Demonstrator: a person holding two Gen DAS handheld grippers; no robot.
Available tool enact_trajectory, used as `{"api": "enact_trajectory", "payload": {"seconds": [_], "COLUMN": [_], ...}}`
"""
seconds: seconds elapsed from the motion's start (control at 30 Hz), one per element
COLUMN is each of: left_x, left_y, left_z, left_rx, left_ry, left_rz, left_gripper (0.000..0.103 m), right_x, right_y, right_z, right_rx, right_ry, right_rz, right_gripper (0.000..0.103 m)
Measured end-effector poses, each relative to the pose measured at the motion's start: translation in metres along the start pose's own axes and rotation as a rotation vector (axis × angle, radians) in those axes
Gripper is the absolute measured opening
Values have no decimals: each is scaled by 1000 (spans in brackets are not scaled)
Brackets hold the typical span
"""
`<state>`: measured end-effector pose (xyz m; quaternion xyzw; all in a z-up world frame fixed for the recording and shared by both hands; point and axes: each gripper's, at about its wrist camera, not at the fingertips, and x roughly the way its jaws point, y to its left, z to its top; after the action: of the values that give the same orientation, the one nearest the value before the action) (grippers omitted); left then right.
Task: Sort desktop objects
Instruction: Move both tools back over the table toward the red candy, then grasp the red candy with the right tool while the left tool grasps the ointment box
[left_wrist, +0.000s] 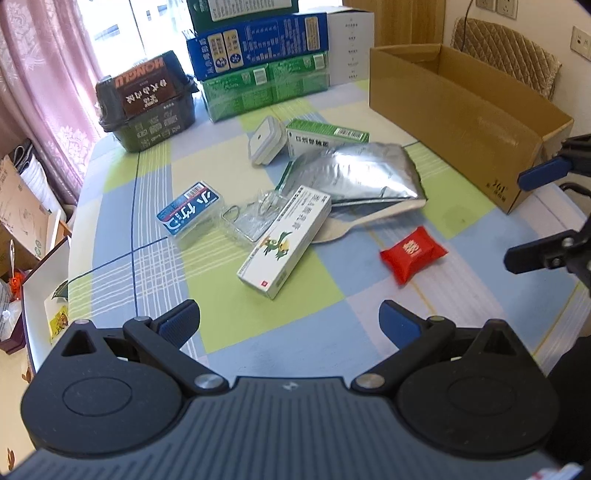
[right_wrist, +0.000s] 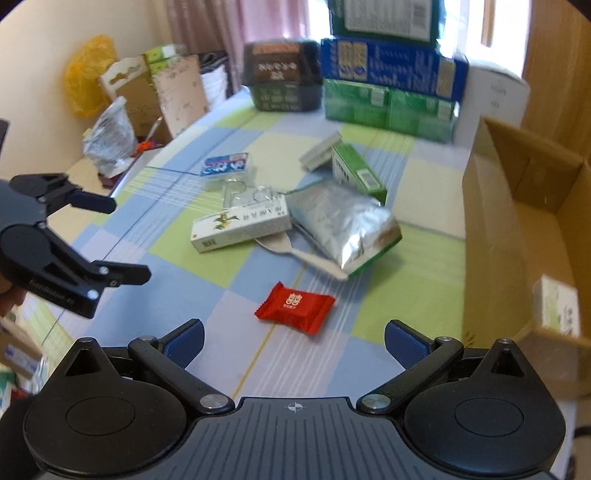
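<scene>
Table: your checked cloth (left_wrist: 258, 332), in blue, green and pale squares, covers the whole top; loose items lie in its middle.
Left gripper (left_wrist: 290, 321): you hold it above the near edge, jaws spread wide, nothing between them. It also shows at the left of the right wrist view (right_wrist: 122, 240).
Right gripper (right_wrist: 293, 341): jaws released and bare, over the cloth just short of the red packet. Its fingers show at the right edge of the left wrist view (left_wrist: 532, 218).
Red packet (right_wrist: 295, 306): flat on the cloth, alone, nearest your right gripper, apart from the pile.
White box (left_wrist: 284, 242): long, with a green figure; it lies partly over a clear plastic tray (left_wrist: 247, 221).
Foil pouch (left_wrist: 358, 173): crumpled, resting on a pale spoon (left_wrist: 343, 227) and against a green box (left_wrist: 327, 138).
Blue-label case (left_wrist: 192, 212): left of the tray, just beside it.
White tin (left_wrist: 267, 140): small, tilted, beside the green box.
Carton (left_wrist: 461, 110): open cardboard, at your right, on the table; a small pale box (right_wrist: 556, 306) sits inside it.
Far edge: a dark tub (left_wrist: 146, 101) and a stack of boxes (left_wrist: 262, 62), green below, blue above.
Room: pink curtain (left_wrist: 40, 92) by a bright window on the left; a quilted chair back (left_wrist: 506, 51) behind the carton; wall sockets (left_wrist: 581, 40); bags and cartons (right_wrist: 122, 107) crowd the floor off the table's left side.
</scene>
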<state>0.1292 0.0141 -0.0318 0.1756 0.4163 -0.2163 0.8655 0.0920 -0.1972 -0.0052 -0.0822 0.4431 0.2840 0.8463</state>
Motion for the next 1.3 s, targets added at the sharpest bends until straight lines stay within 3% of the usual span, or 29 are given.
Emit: {"api": "enact_trajectory", "payload": {"seconds": [0.17,0.57,0.73,0.9,1.07,1.13,1.2,1.3], "left_x": [19,61,69,73,76,78,79,82], "left_y": [13,35,42,44,43,42,41,39], "left_z": [0,-2,-1,0,3,4,5,7], "left_rx": [14,19,5,-7,12,22,34,50], "left_ry": [6,17,7,4,4,4,6,9], "left_rz": [-25,-70,-77,-85,-95,-95,-95,-96], "left_gripper": [101,101,101,101,101,101,101,101], "right_x": [29,97,113,124,121,118,116,113], "right_y": [2,-1,0,4,5,3,0,-4], "right_z": [-2,2,8,10,11,12,12,11], "right_rx": [81,98,107,93,65,61,64,54], "right_ry": [32,115,142,160,158,152,145,141], "right_rz": [14,-42,-78,-124,-147,-145,-134,-129], "right_gripper": [101,100,90,88,73,57,49,44]}}
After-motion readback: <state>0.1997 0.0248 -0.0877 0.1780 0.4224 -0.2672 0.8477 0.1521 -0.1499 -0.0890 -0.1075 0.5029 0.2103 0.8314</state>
